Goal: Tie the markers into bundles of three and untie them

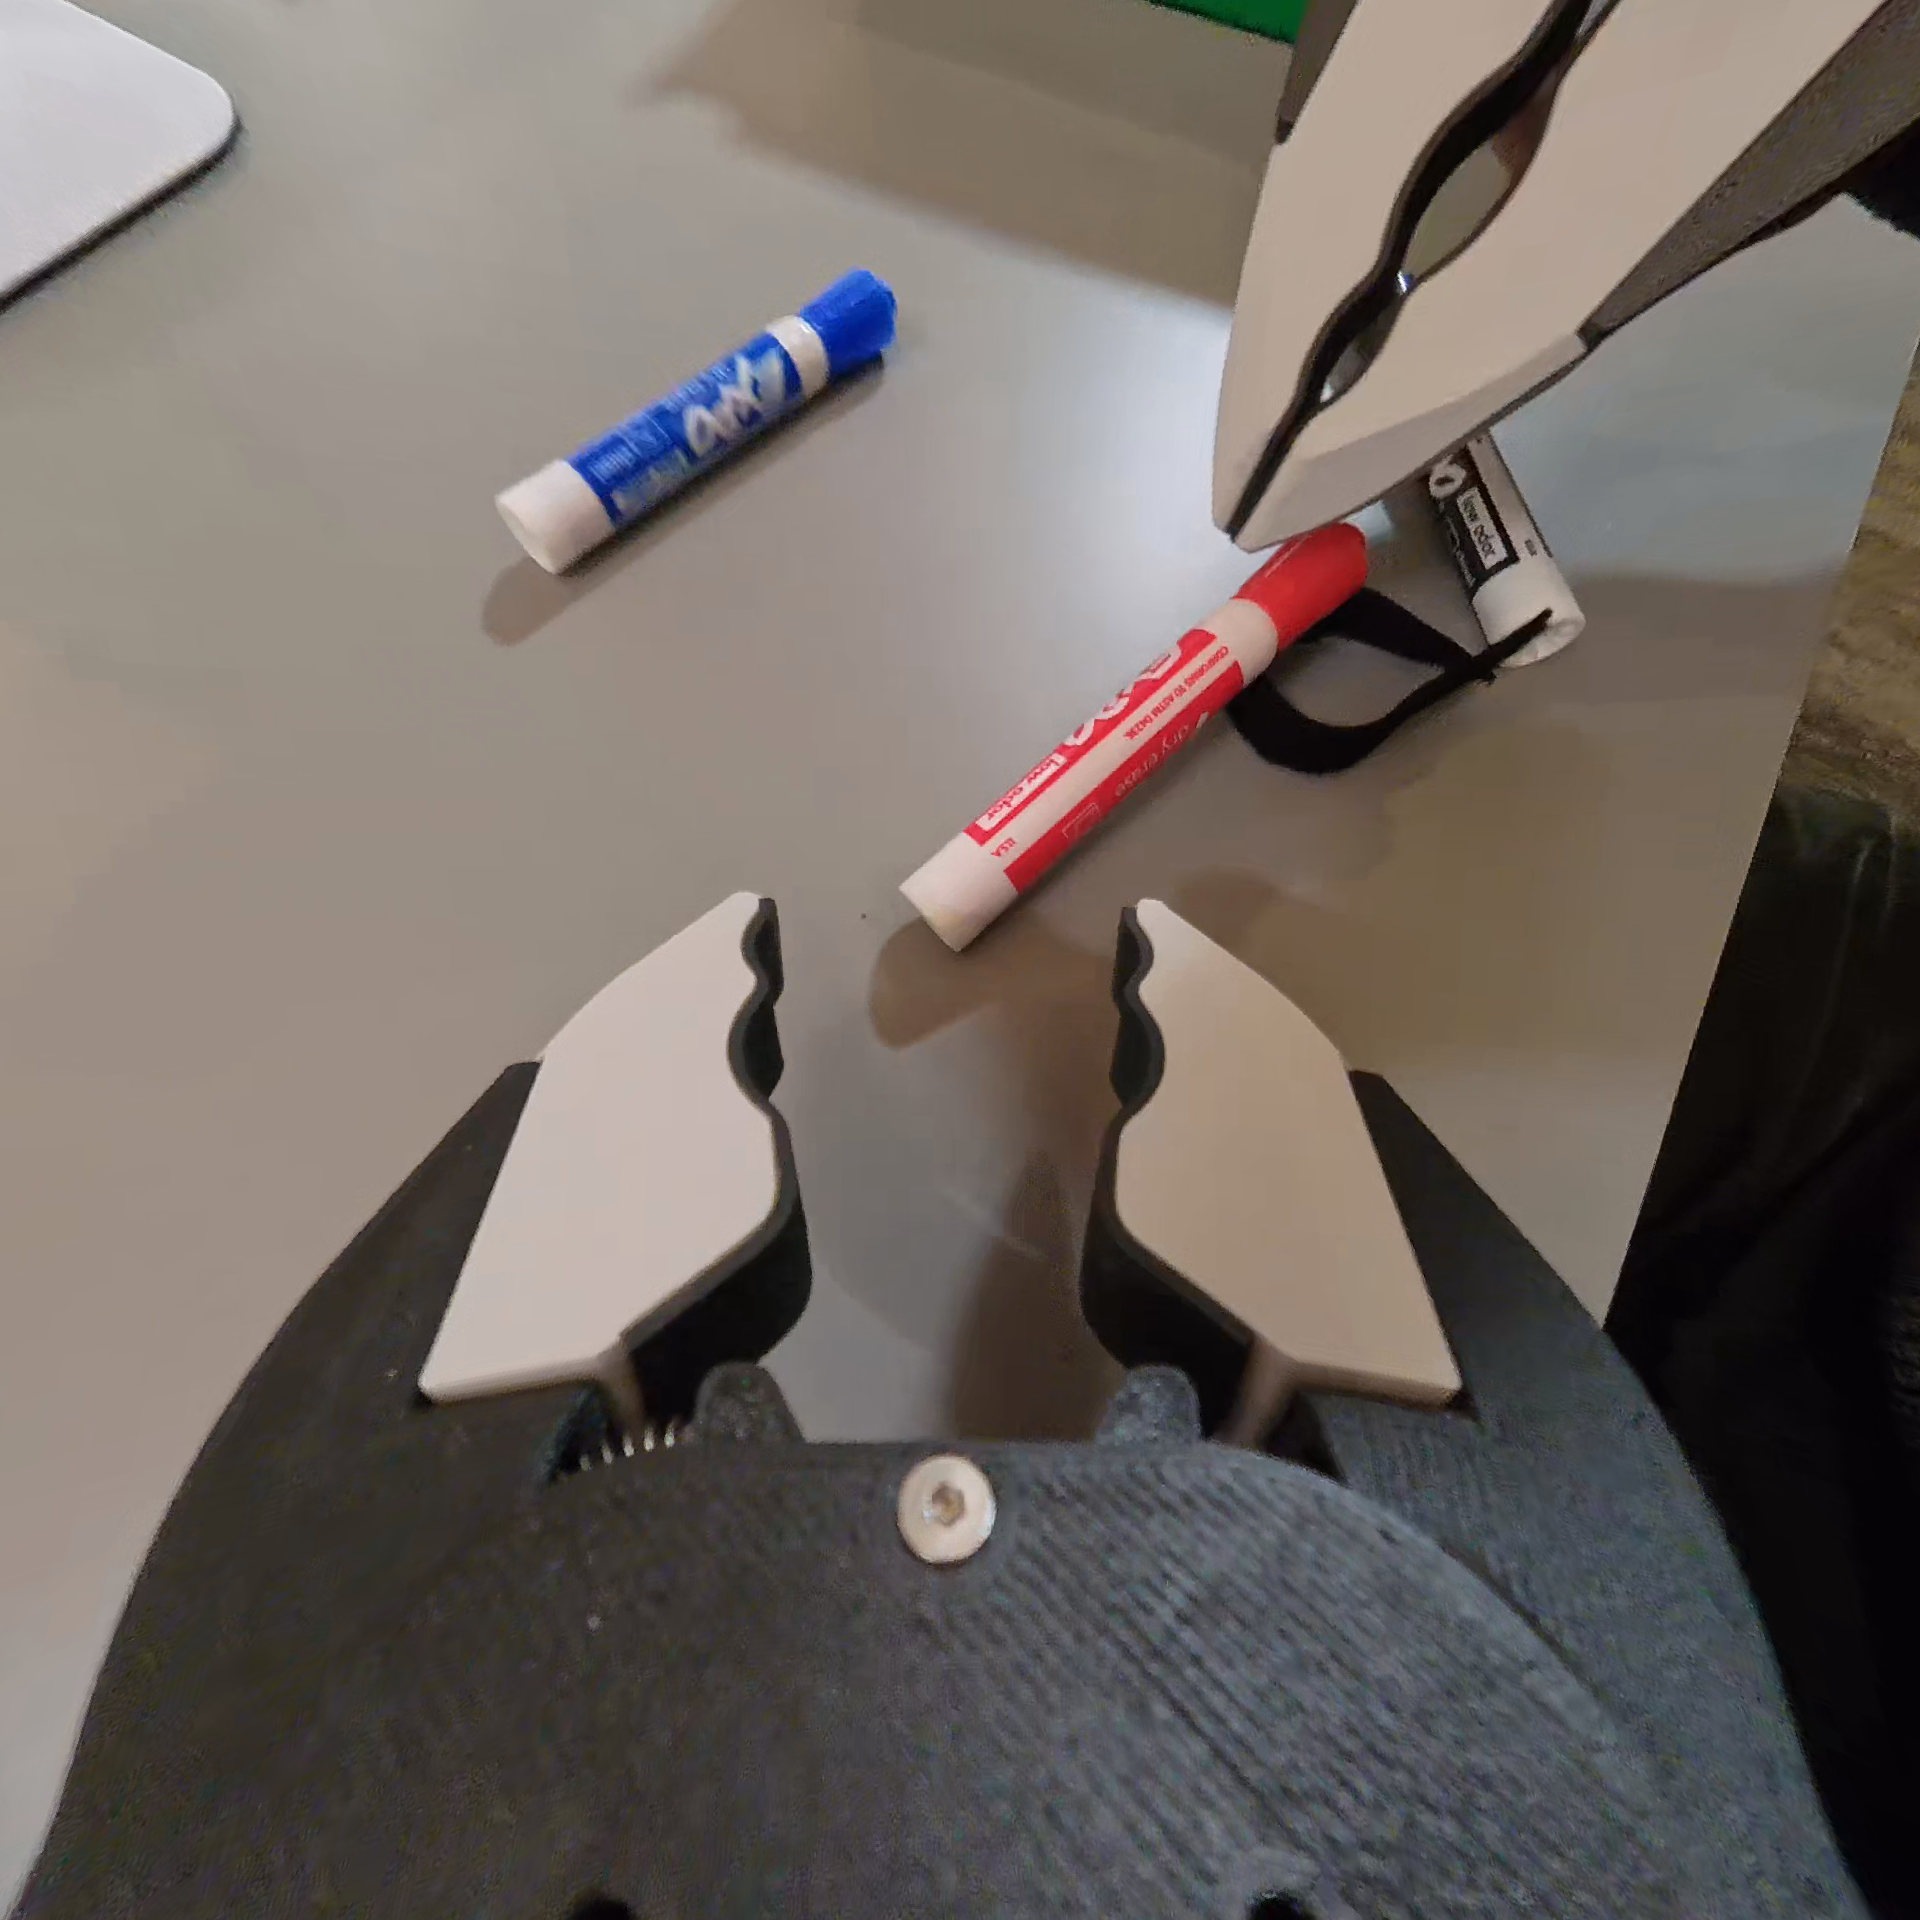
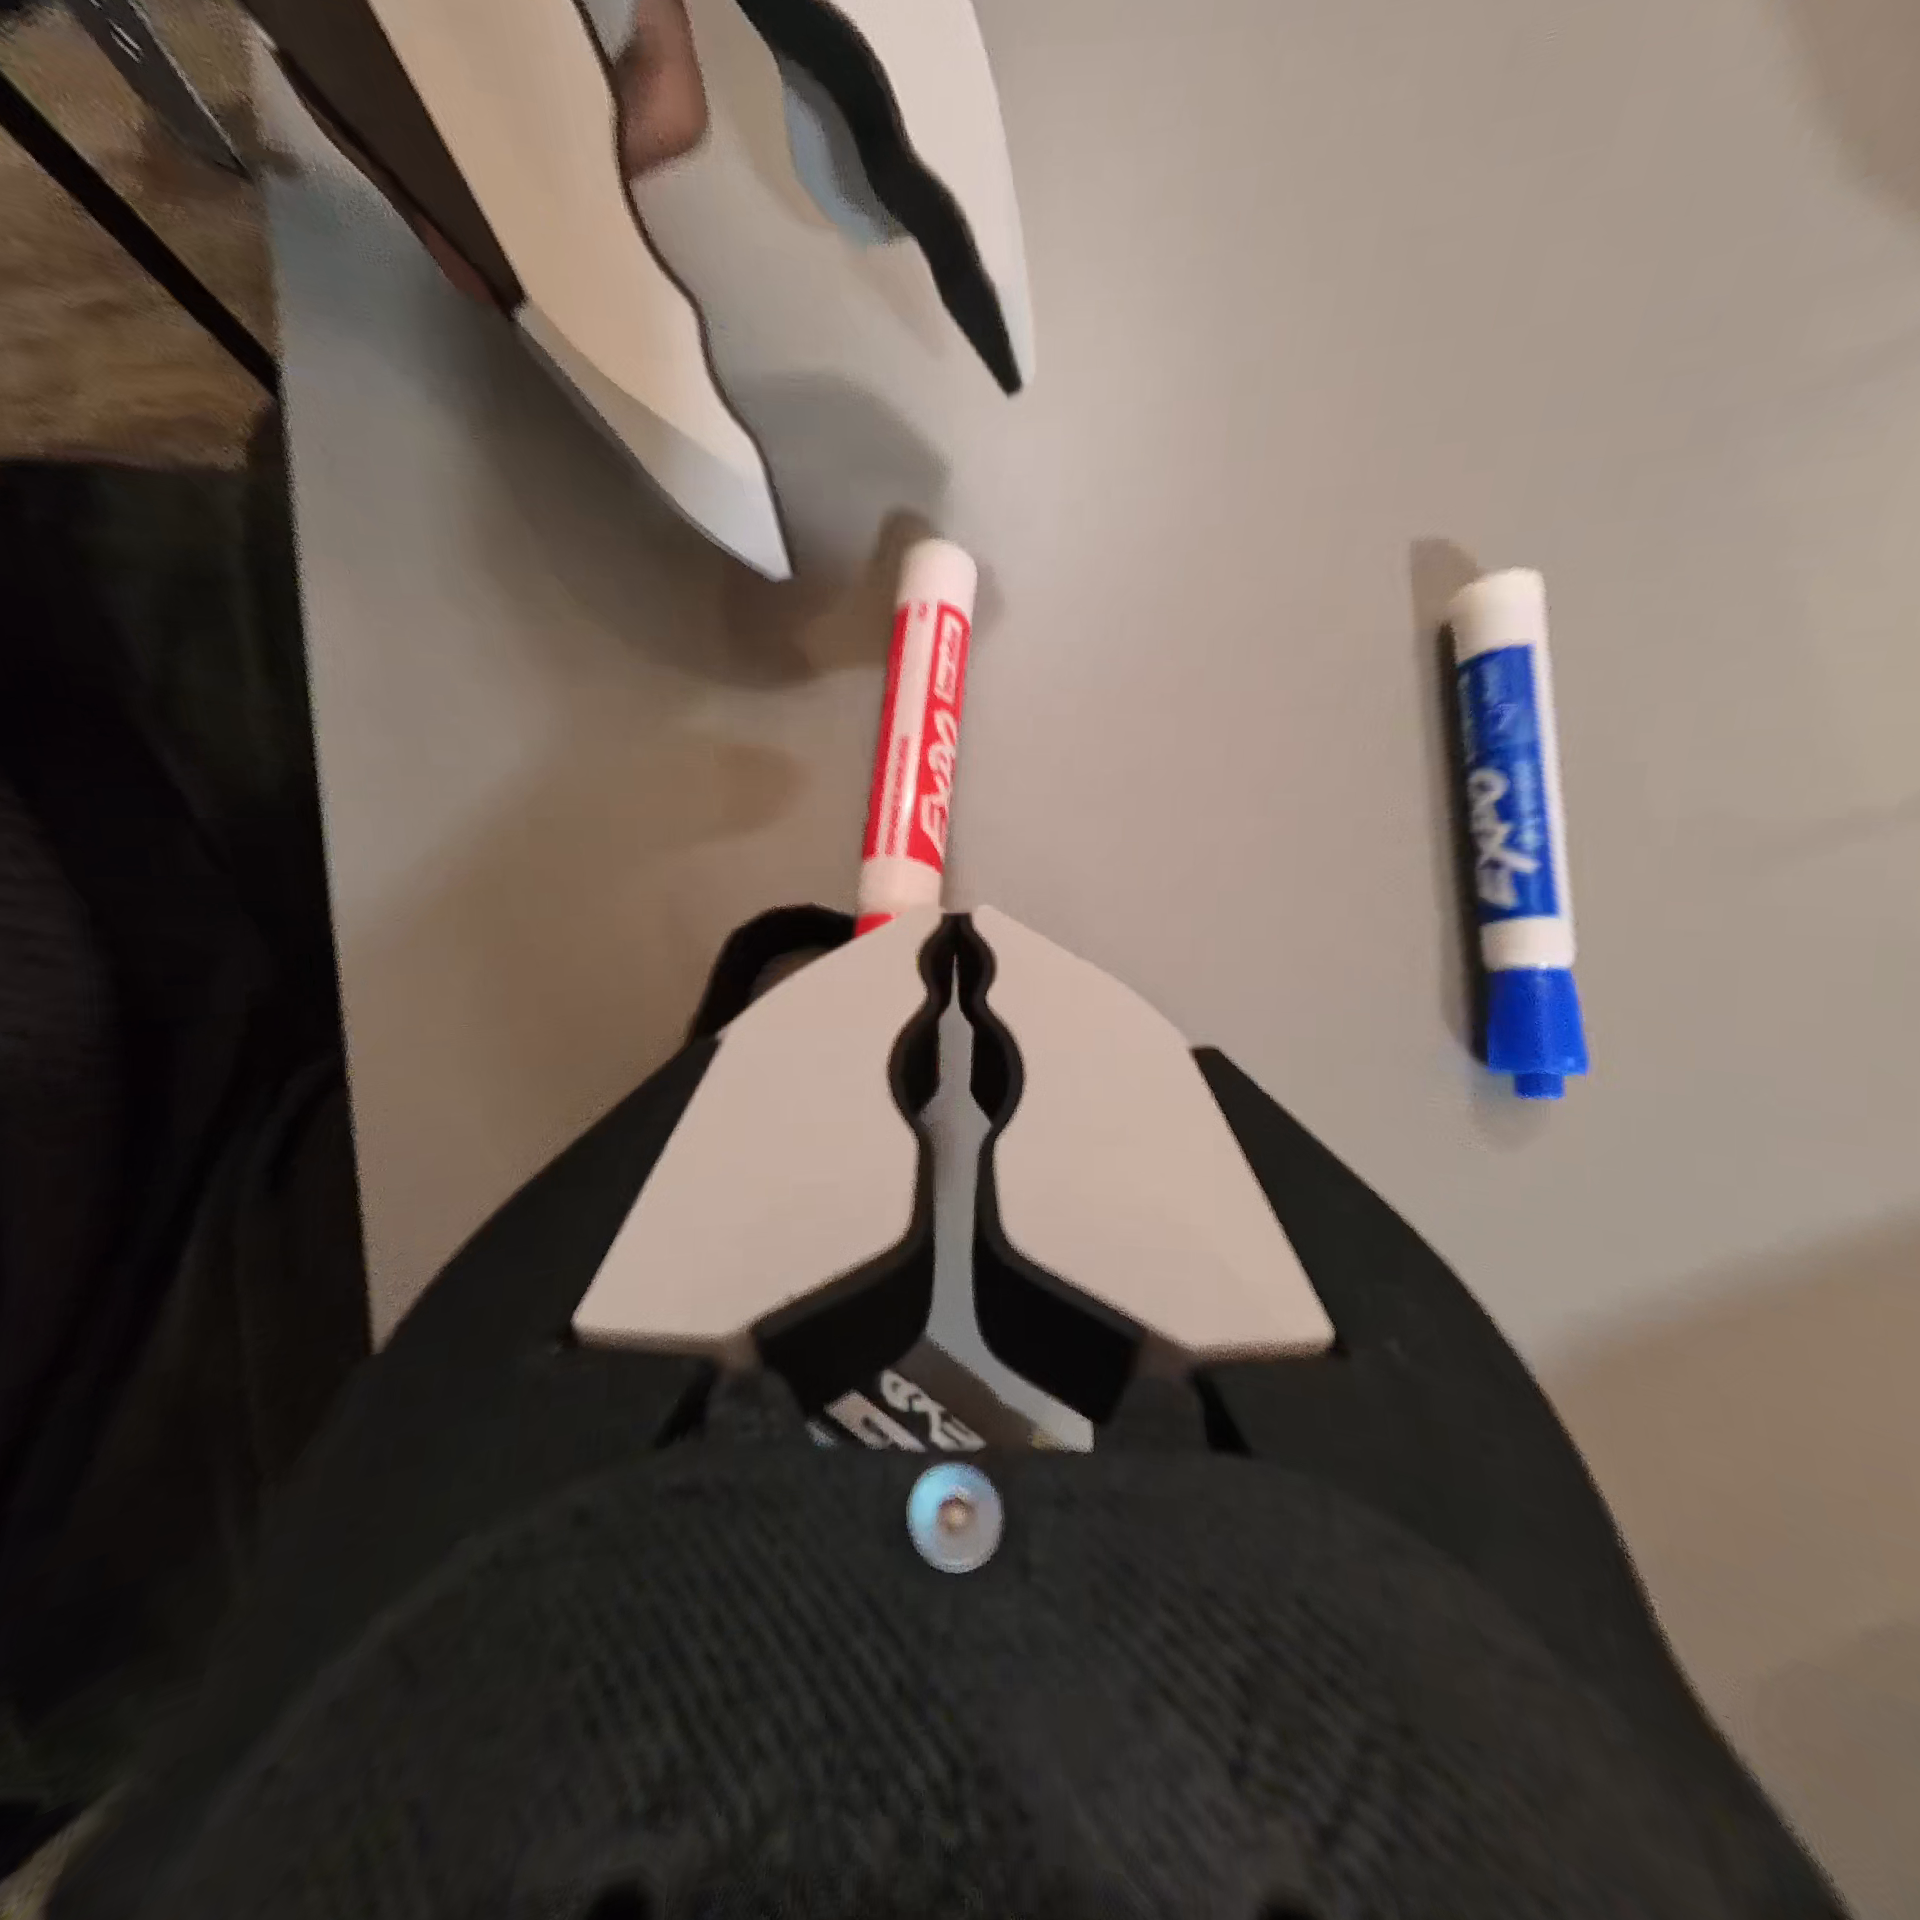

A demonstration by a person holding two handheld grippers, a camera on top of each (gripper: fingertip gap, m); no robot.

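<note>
A red marker (image 1: 1122, 727) lies on the grey table (image 1: 312, 831), its white end just beyond my left gripper (image 1: 948, 935), which is open and empty. A blue marker (image 1: 696, 416) lies apart to the far left. A black marker (image 1: 1496, 551) lies by the table's right edge, and a black band (image 1: 1320, 738) loops between it and the red marker's cap. My right gripper (image 1: 1242, 530) is shut, tips just above the red cap. In the right wrist view the right gripper (image 2: 954, 920) is shut, with the band (image 2: 748, 945) beside its left finger. The red marker (image 2: 920, 727), blue marker (image 2: 1512, 810), black marker (image 2: 904, 1423) and open left gripper (image 2: 894, 457) also show there.
A white pad (image 1: 94, 135) lies at the table's far left corner. The table edge runs down the right side, with a dark shape (image 1: 1787, 1039) beyond it. Bare tabletop lies between the blue and red markers. The left gripper's tips are roughly 10 cm from the right gripper's. My right gripper's tips are some 5 cm from the band (image 2: 748, 945). Between my right fingertips and the black marker (image 1: 1496, 551) there is roughly 8 cm.
</note>
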